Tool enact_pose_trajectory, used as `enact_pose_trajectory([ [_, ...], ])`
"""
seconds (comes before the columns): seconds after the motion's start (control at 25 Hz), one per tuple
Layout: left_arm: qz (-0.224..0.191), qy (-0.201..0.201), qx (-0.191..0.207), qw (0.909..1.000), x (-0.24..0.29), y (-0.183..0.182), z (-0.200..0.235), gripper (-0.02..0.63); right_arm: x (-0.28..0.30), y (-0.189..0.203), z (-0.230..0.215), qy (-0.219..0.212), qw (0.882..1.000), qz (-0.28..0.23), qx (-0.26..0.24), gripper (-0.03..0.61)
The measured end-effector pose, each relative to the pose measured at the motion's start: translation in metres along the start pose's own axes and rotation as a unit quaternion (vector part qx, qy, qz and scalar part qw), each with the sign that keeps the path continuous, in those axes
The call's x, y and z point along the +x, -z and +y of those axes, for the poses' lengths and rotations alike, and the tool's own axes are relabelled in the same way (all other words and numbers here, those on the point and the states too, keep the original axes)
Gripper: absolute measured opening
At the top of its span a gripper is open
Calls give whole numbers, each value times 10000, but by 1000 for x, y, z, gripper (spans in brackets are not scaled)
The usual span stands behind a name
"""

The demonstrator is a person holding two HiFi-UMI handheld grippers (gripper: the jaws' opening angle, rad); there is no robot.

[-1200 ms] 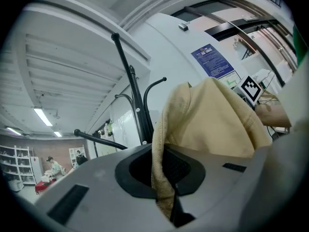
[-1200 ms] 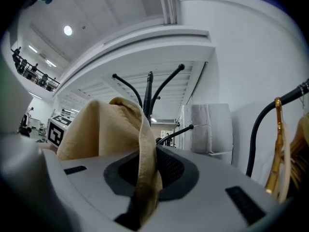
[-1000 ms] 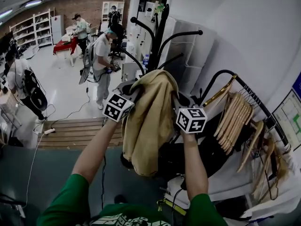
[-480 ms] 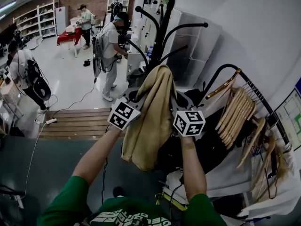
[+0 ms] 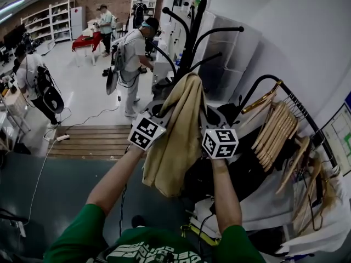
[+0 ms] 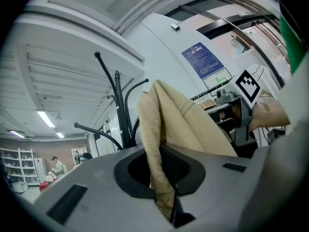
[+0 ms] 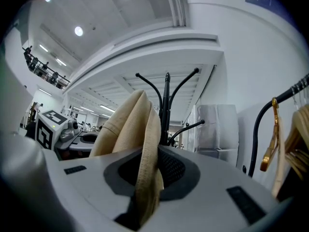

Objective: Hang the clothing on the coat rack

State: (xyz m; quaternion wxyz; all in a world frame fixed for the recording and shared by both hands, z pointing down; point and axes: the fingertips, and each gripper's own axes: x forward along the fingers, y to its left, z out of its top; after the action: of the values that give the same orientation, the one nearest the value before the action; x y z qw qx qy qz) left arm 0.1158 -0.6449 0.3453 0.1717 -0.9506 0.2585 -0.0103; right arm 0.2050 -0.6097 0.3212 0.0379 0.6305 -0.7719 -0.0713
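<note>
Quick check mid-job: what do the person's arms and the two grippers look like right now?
Both arms wear short green sleeves. The left gripper and the right gripper have smooth, light grey bodies with a dark, textured oval recess around the jaws. Each carries a white cube printed with black square markers on its faces.

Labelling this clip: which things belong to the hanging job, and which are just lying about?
In the job: tan cloth garment, black metal coat rack, left gripper, right gripper.
Lying about: wooden clothes hangers, slatted wooden pallet, red-covered table.
</note>
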Motion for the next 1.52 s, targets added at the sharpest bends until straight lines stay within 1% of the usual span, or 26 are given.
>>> enact_pose_trajectory([
  [0.2,-22,-240,-36,9997,-11,-2,1,18,-11,4,3,-47,10000,26,-17,49],
  [0.36,23,-573,-34,9983,-22,-2,2,77,-24,5,2,-76,10000,34,-9,49],
  [0.56,-3,-877,-92,9961,-44,-5,-4,80,-44,11,7,-163,9999,23,42,49],
  [0.72,22,-1031,-132,9946,-57,-8,-19,80,-62,19,12,-275,9995,76,109,49],
  [0.88,136,-985,-214,9948,-67,-6,-48,76,-86,28,17,-379,9990,115,200,49],
  [1.08,248,-902,-360,9950,-83,-4,-91,36,-121,42,25,-514,9979,157,371,48],
  [1.24,307,-838,-515,9947,-99,-3,-122,5,-149,55,31,-570,9965,229,569,18],
  [1.52,371,-634,-818,9939,-130,3,-179,5,-205,85,44,-672,9937,419,793,8],
])
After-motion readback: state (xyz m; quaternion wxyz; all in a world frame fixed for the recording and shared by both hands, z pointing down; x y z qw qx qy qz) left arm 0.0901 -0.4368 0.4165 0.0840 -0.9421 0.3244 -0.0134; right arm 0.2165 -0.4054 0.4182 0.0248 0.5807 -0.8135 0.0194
